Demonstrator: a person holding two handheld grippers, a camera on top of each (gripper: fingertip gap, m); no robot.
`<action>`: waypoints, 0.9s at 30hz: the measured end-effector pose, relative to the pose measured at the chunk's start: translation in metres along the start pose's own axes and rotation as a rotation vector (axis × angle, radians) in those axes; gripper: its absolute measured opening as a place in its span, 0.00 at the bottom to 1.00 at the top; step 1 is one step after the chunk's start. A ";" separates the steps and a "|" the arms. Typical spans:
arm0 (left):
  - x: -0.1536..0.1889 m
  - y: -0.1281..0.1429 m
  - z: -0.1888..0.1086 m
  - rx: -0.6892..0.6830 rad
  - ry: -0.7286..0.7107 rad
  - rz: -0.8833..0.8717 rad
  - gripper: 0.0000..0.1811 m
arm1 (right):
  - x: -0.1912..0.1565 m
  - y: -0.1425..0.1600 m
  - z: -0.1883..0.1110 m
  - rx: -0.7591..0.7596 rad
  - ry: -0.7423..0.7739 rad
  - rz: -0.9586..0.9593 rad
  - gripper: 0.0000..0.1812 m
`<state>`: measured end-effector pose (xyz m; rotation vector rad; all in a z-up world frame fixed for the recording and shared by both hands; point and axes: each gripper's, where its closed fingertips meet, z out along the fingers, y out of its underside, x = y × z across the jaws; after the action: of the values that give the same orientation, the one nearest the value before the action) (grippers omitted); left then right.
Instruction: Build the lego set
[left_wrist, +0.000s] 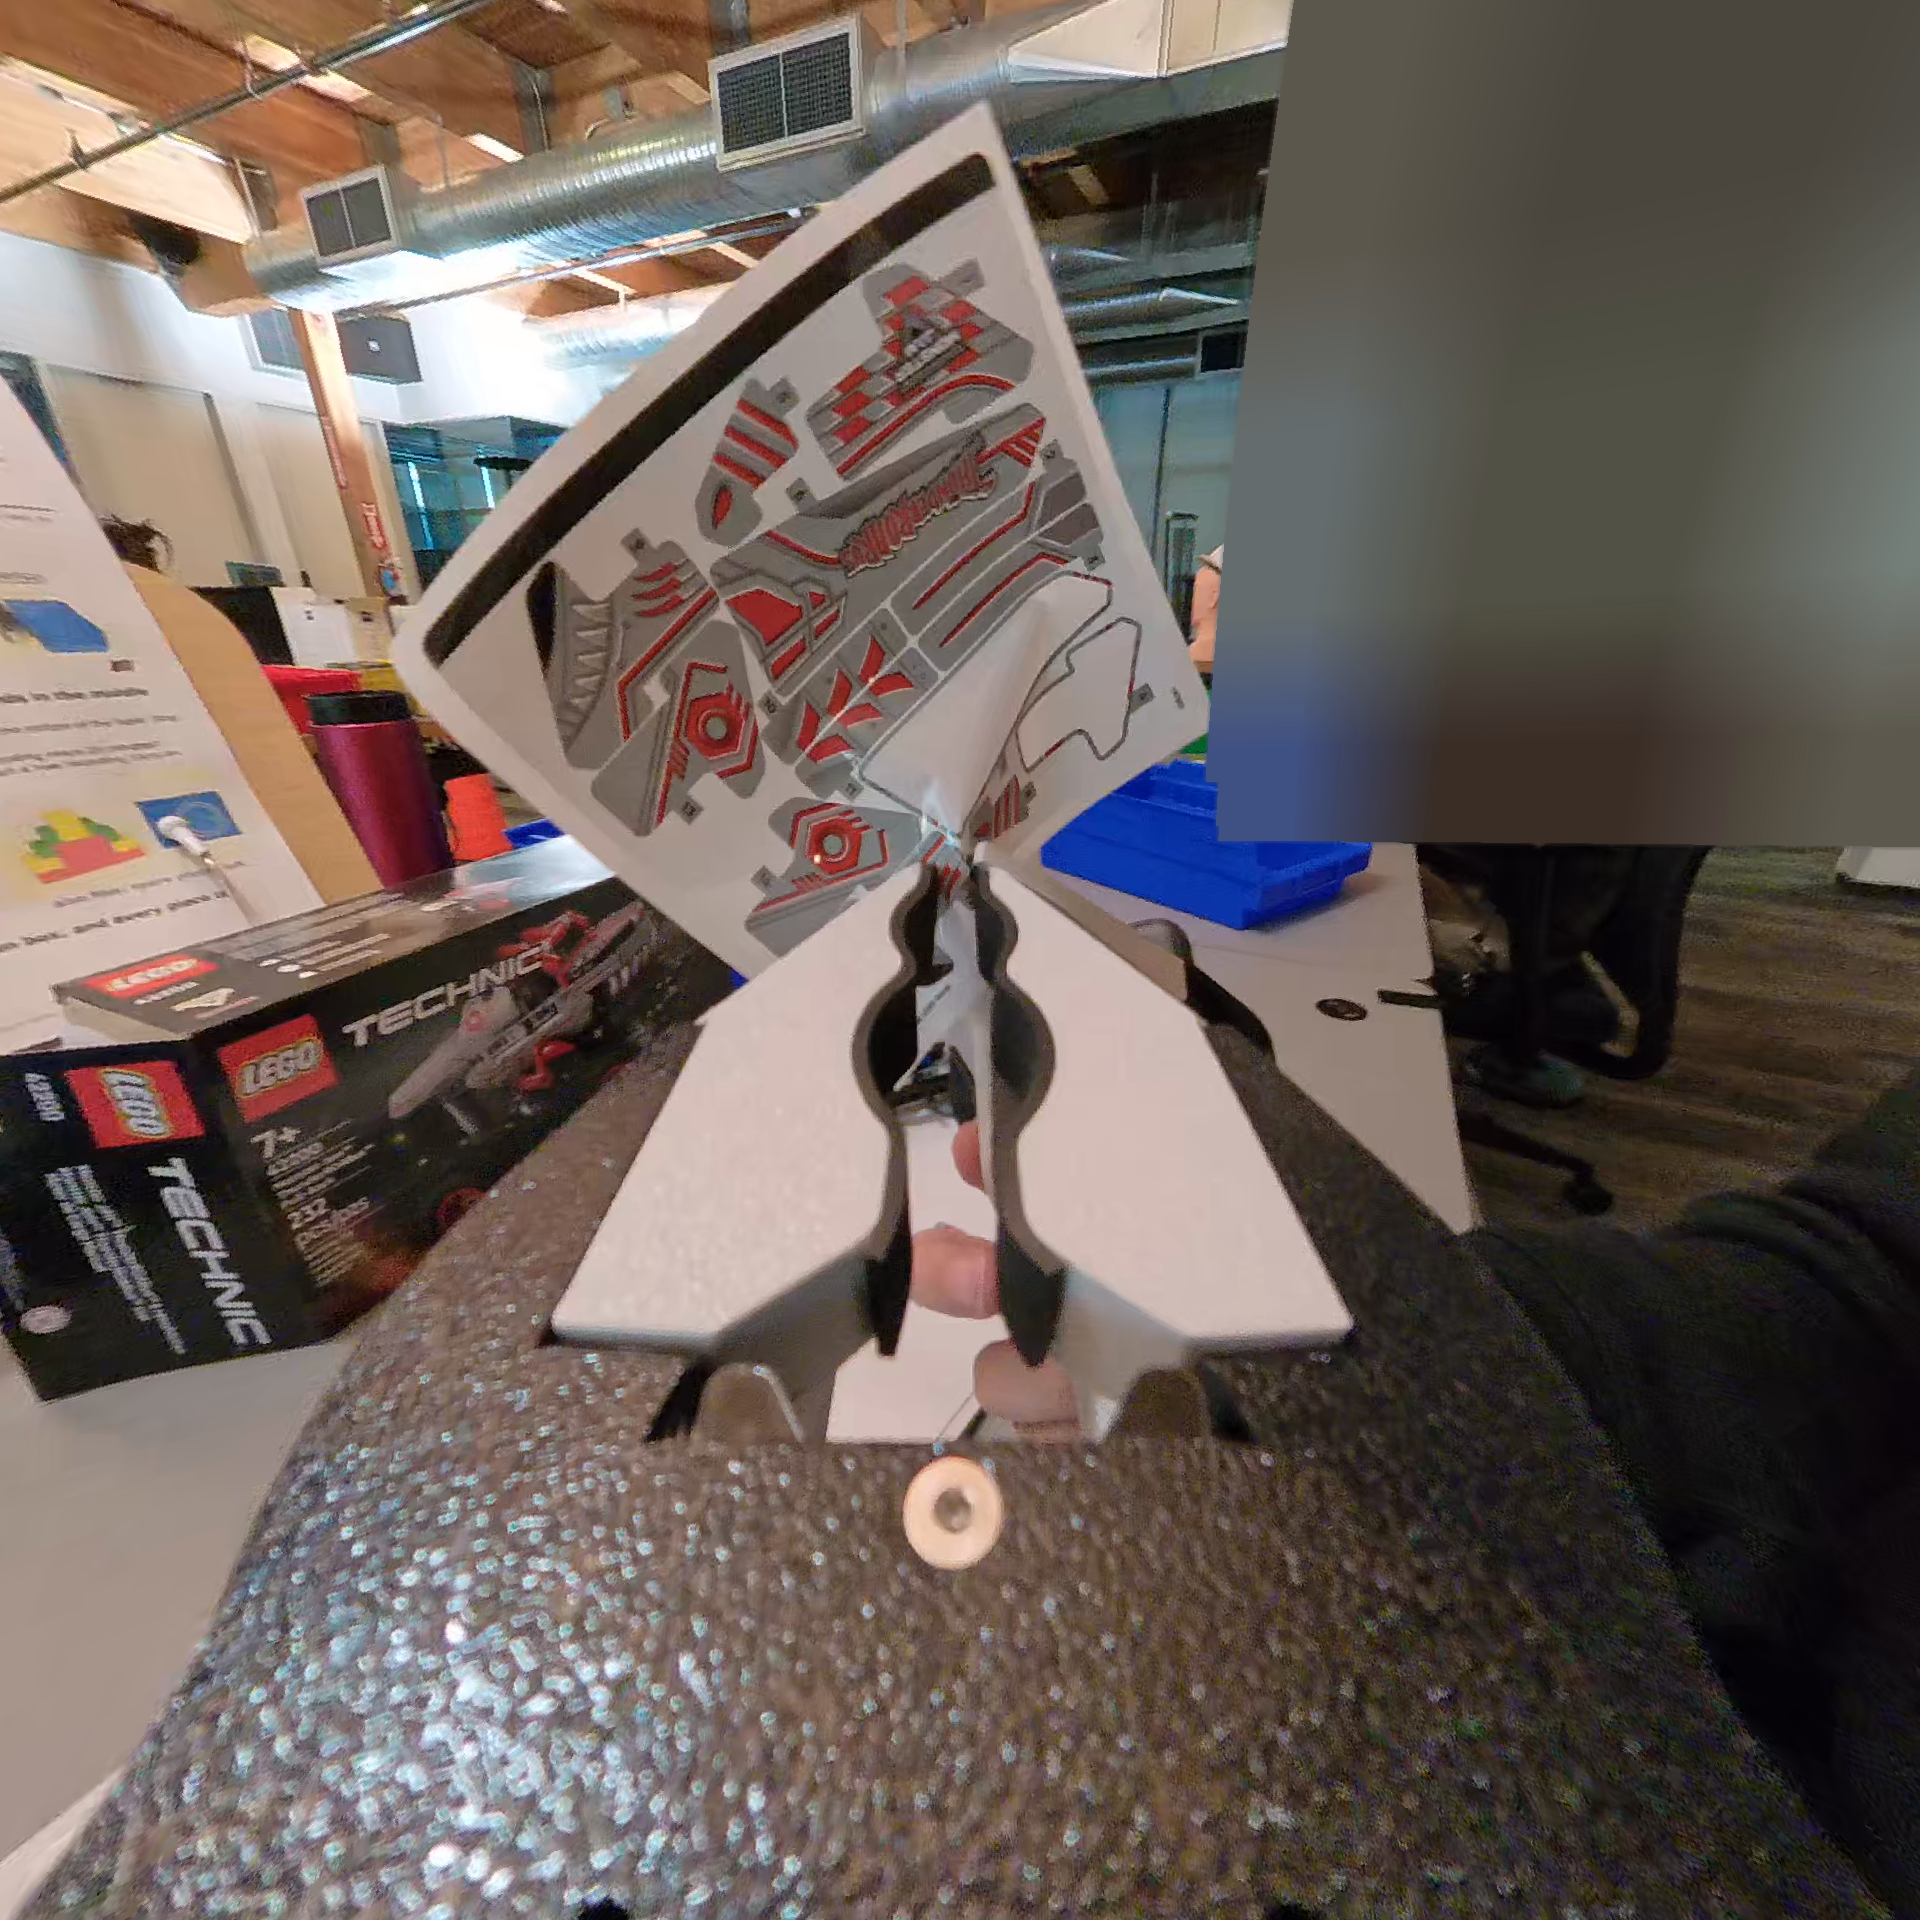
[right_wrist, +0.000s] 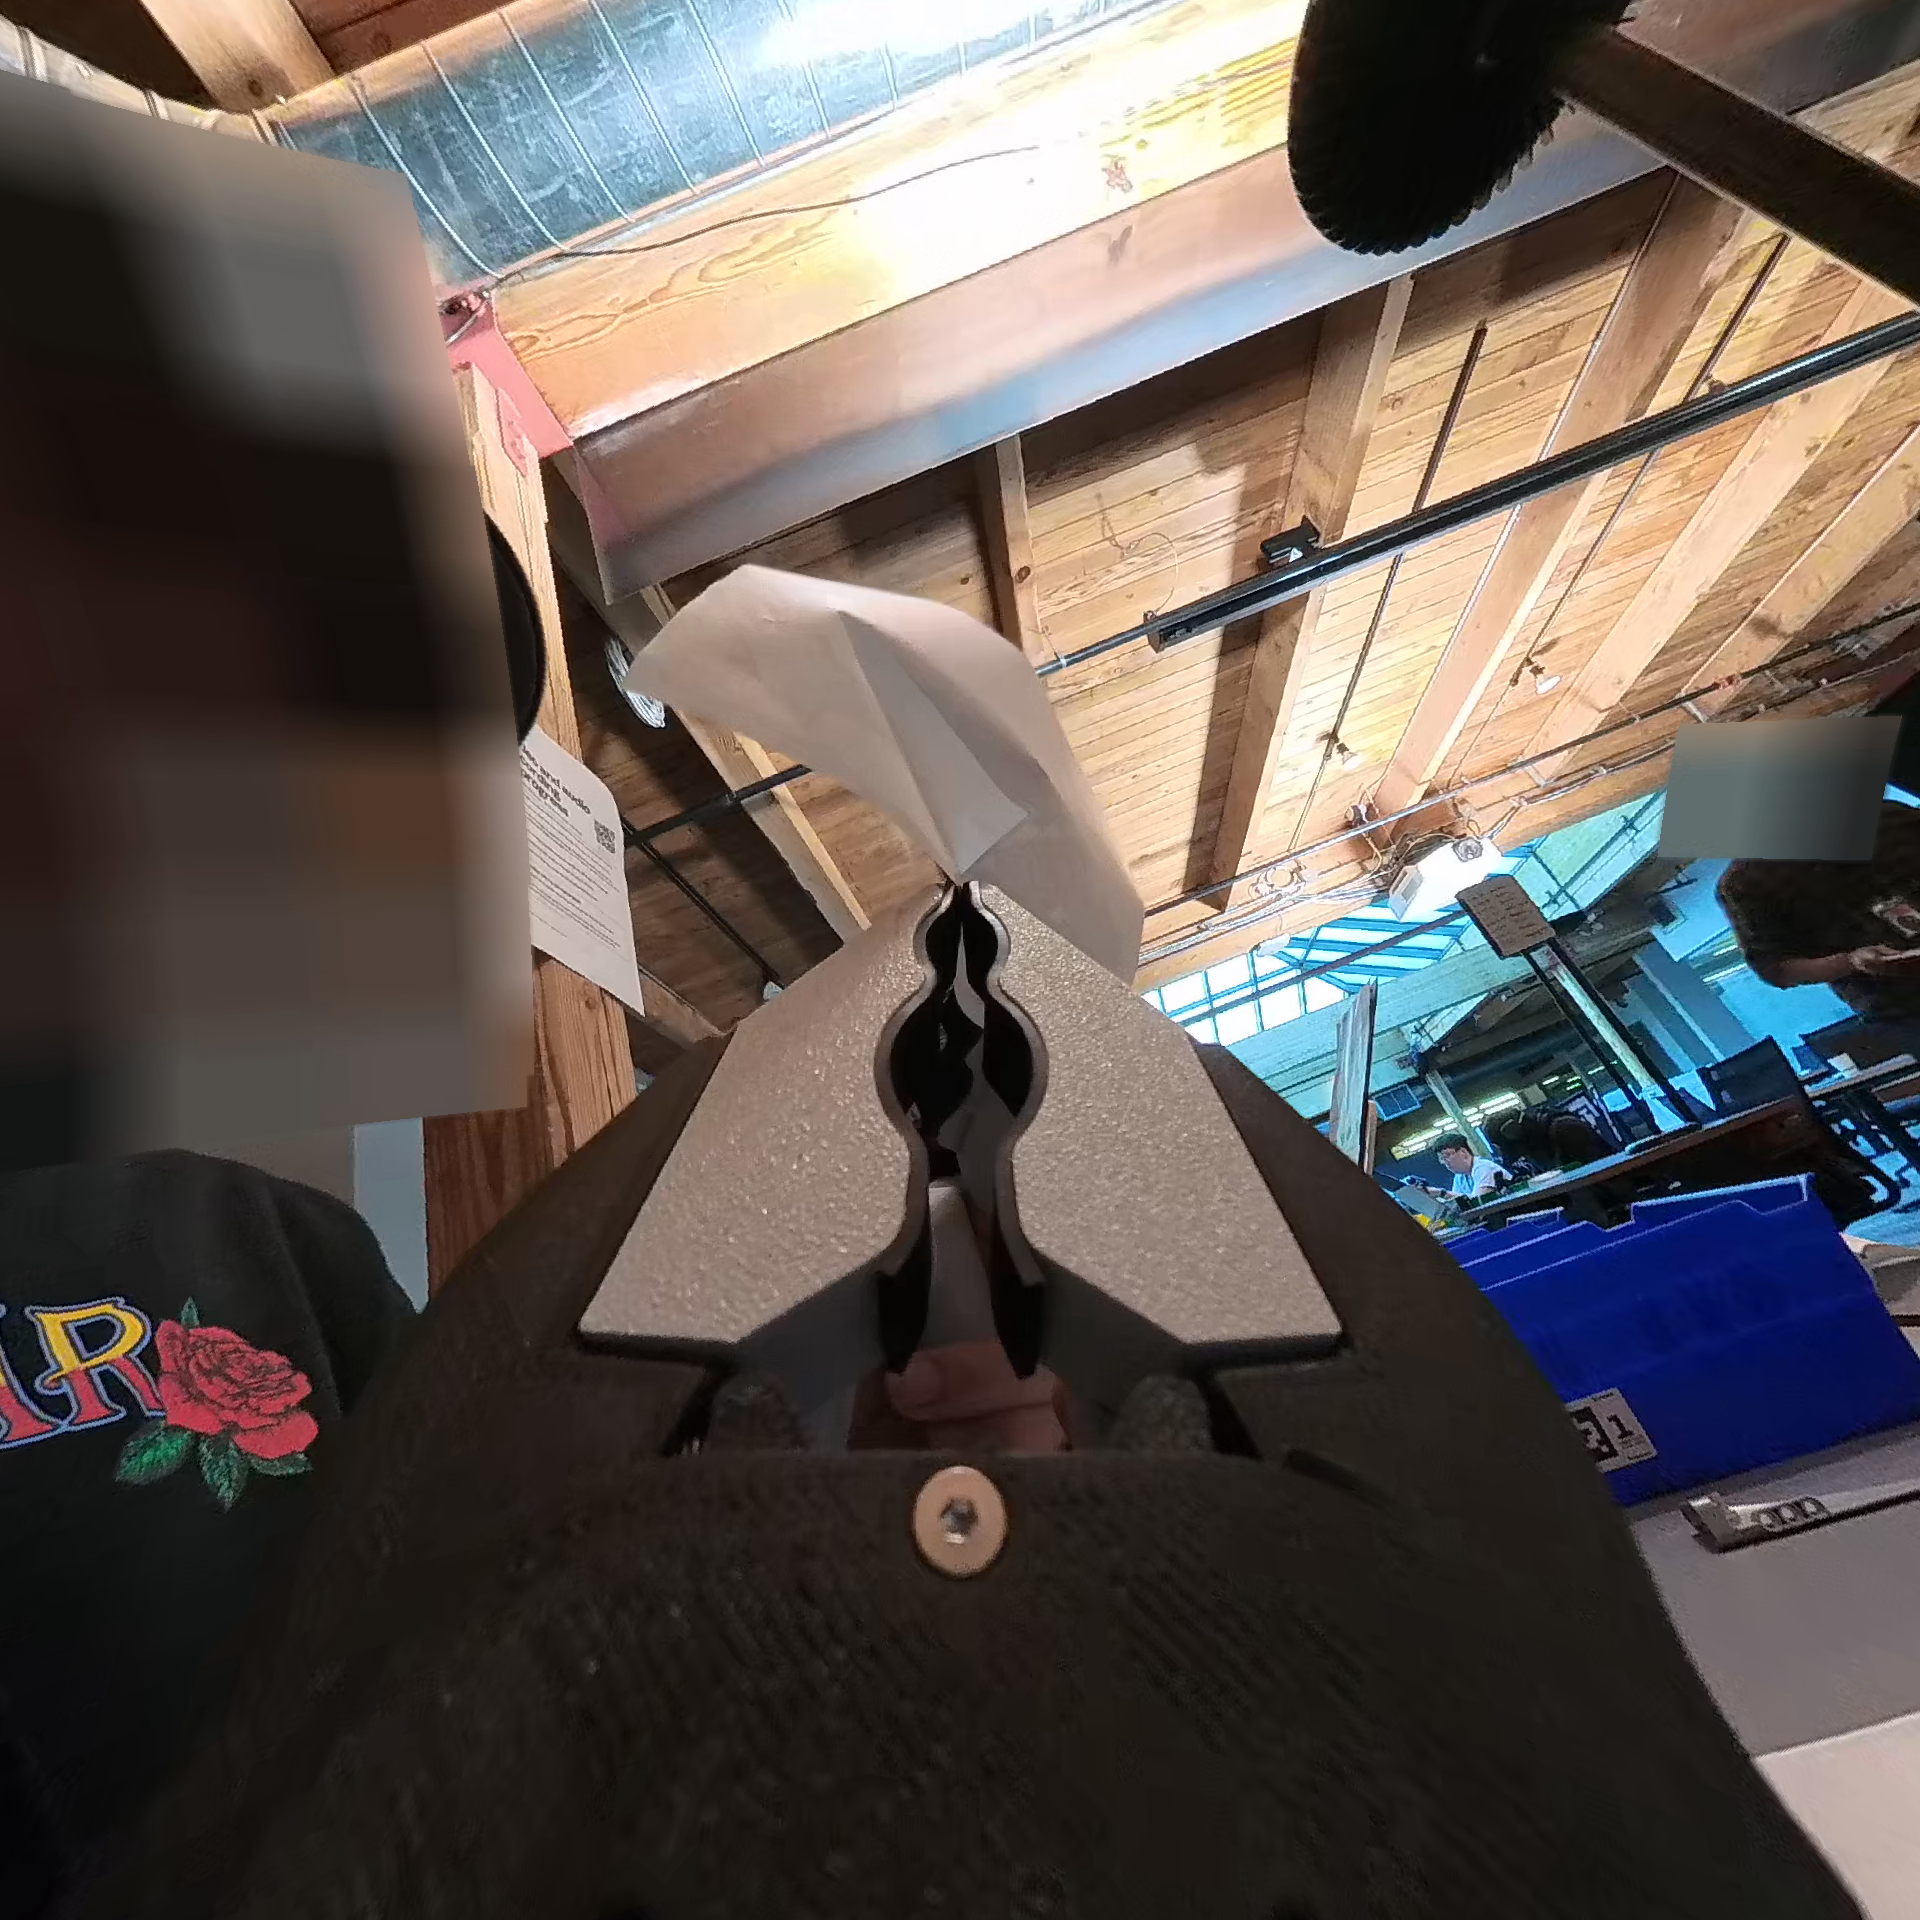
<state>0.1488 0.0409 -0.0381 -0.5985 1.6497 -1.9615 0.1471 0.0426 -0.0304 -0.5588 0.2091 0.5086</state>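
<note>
Up in the air, our left gripper (left_wrist: 954, 868) had its fingers pinched tight on the crumpled lower corner of the sticker sheet (left_wrist: 800, 540), which stood nearly upright with its red and grey decals facing the camera. Our right gripper (right_wrist: 961, 894) was likewise closed, its tips nipping a curled white piece of paper (right_wrist: 883, 727) raised toward the wooden ceiling. Behind the sheet, the lego box (left_wrist: 312, 1101) lay on the table (left_wrist: 125, 1475), left of the gripper.

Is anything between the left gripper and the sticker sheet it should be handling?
Nothing visible: the left gripper is already shut on the lower edge of the white sticker sheet with red and grey decals, crumpling it there.
</note>
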 end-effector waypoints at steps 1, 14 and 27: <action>0.000 -0.001 0.000 0.007 0.009 -0.016 0.02 | 0.000 0.000 0.000 -0.002 -0.002 -0.002 0.00; -0.003 -0.002 -0.001 0.019 -0.019 -0.039 0.00 | 0.005 -0.006 -0.002 0.002 0.074 -0.103 0.00; -0.020 0.003 0.002 0.171 -0.194 -0.287 0.00 | 0.017 -0.018 -0.002 0.025 0.340 -0.581 0.00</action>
<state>0.1659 0.0509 -0.0413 -0.9686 1.3221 -2.1386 0.1711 0.0349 -0.0297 -0.6475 0.3596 -0.1564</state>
